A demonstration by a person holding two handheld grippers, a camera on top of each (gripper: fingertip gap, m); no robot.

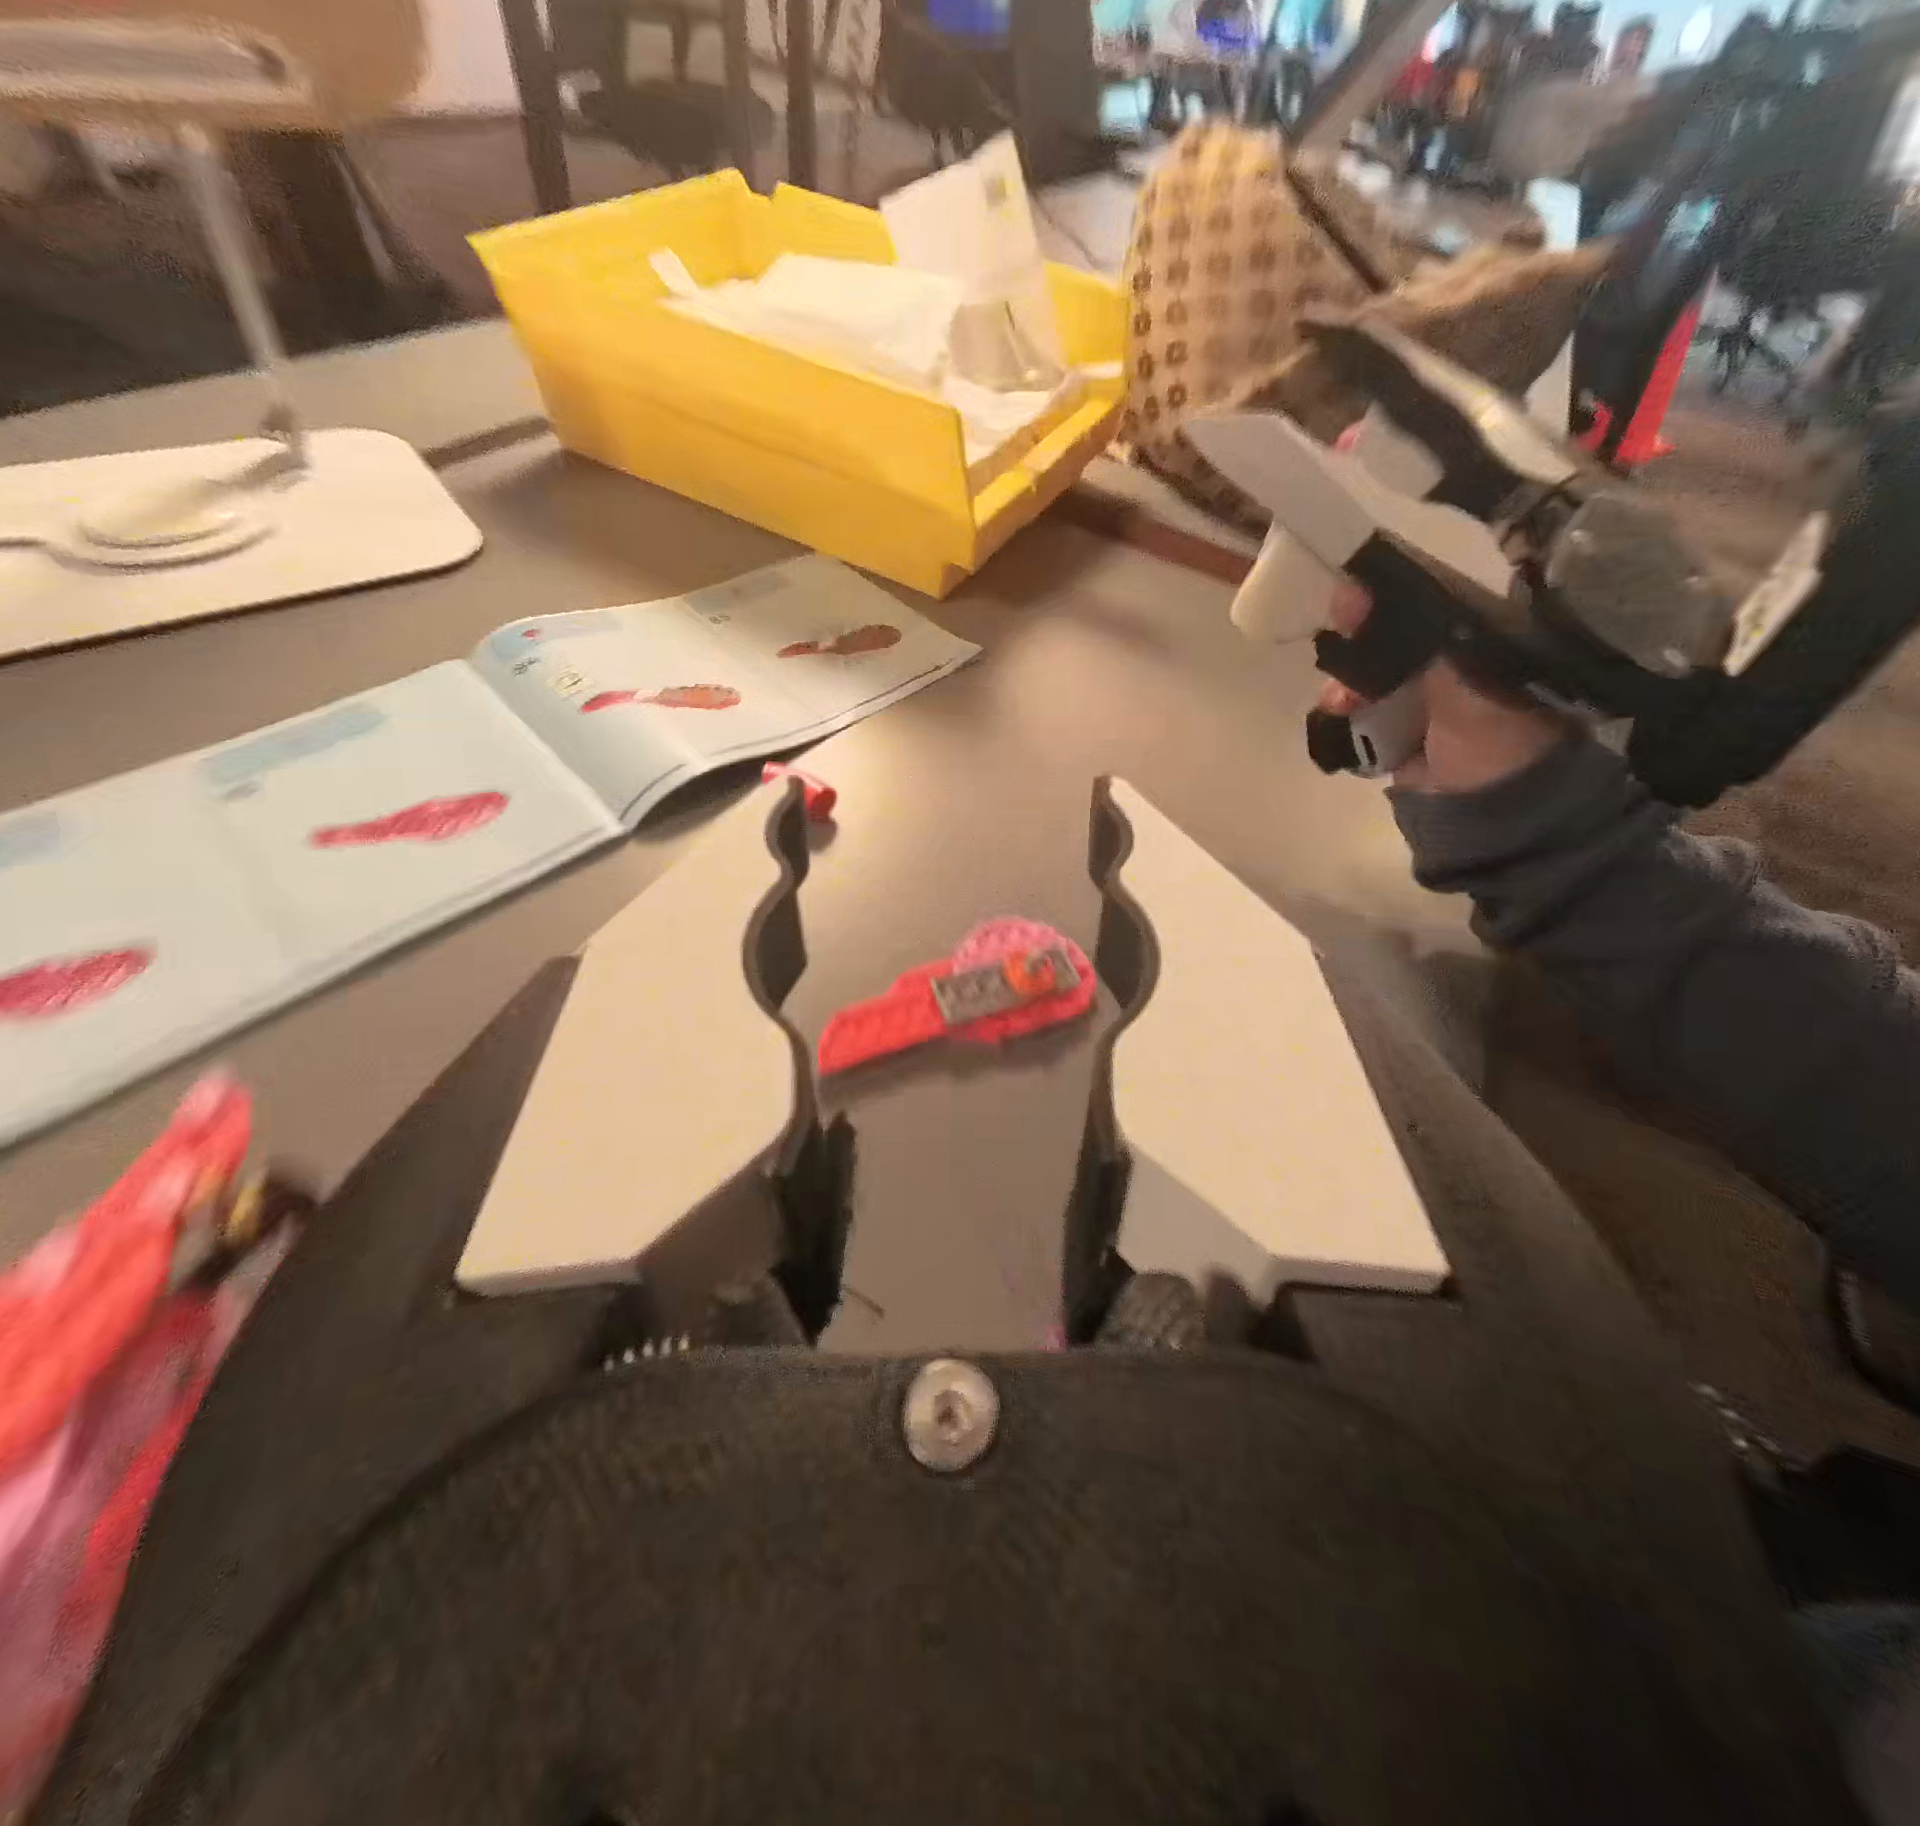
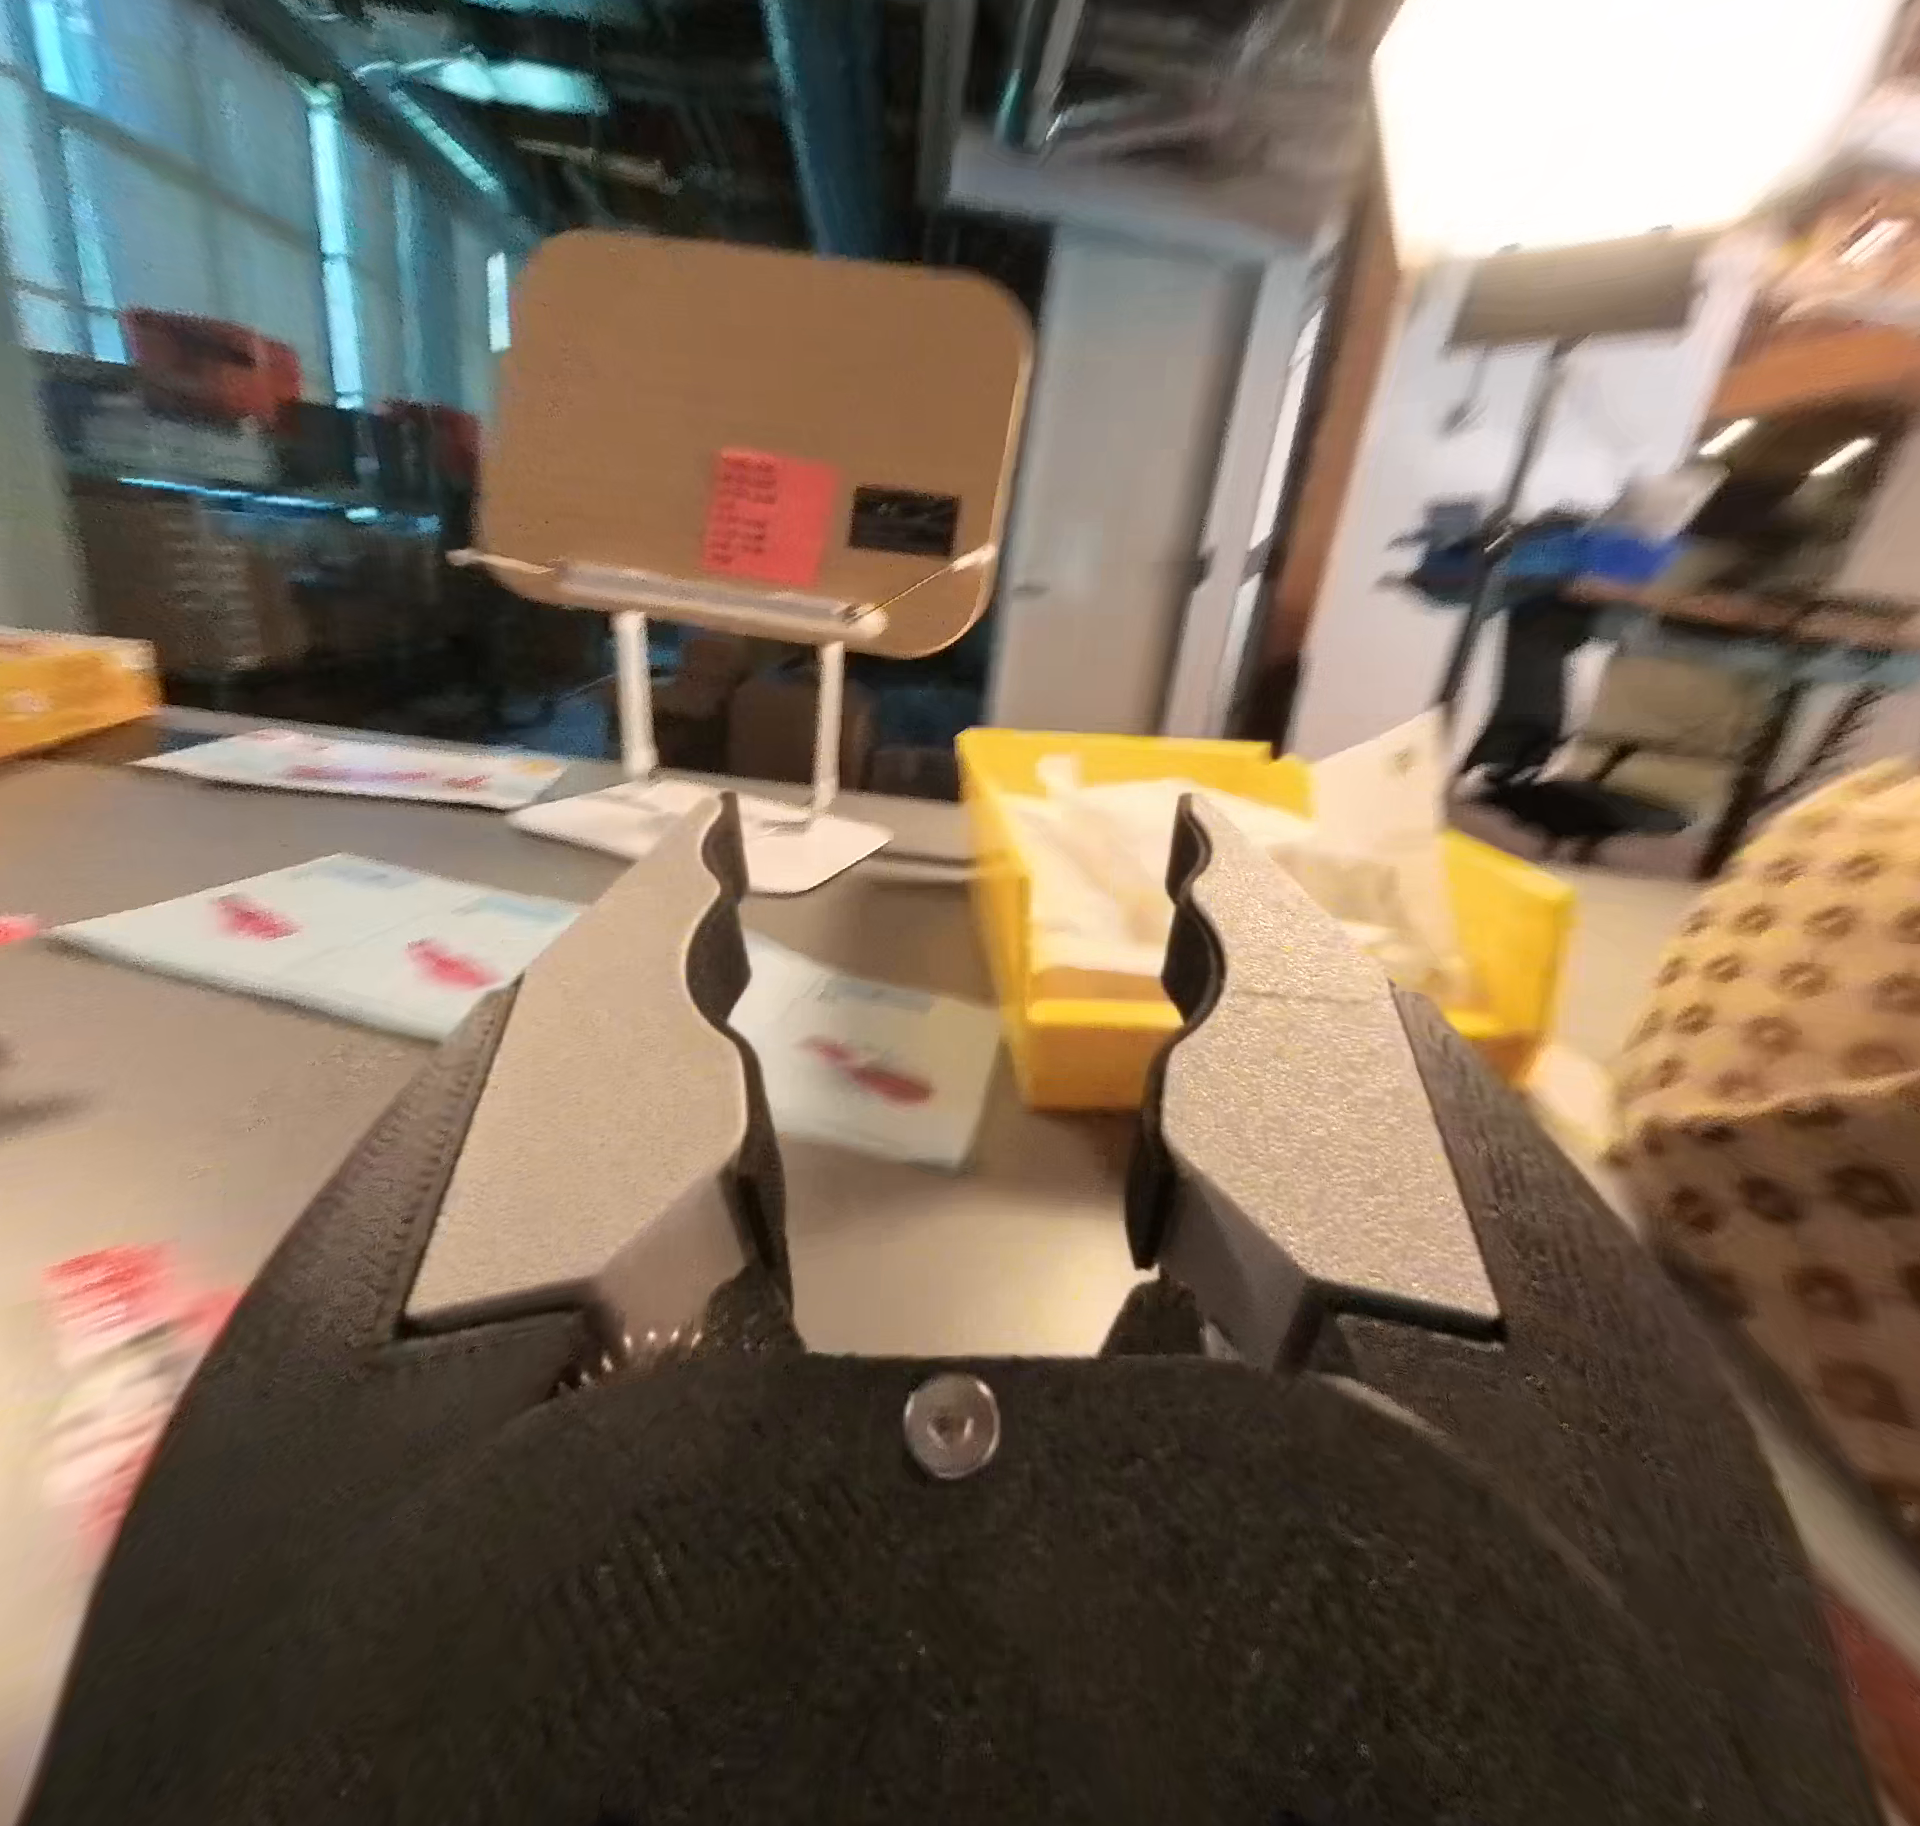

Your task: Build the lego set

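Grey tabletop fills the frame centre, and on it we see a small red and pink brick piece lying flat between our left gripper's spread fingers, untouched. We judge it light, stiff and thin, best pinched across its narrow red end. Our right gripper hangs agape and bare before the yellow bin.

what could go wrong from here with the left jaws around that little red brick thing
1. The red and pink brick piece lies flat on the table between the open left gripper, seemingly untouched; closing might skid it, not lift it.
2. A small red piece sits beside the left fingertip and the open booklet; either could get nudged.
3. The right gripper hangs close by, empty; the two could bump.
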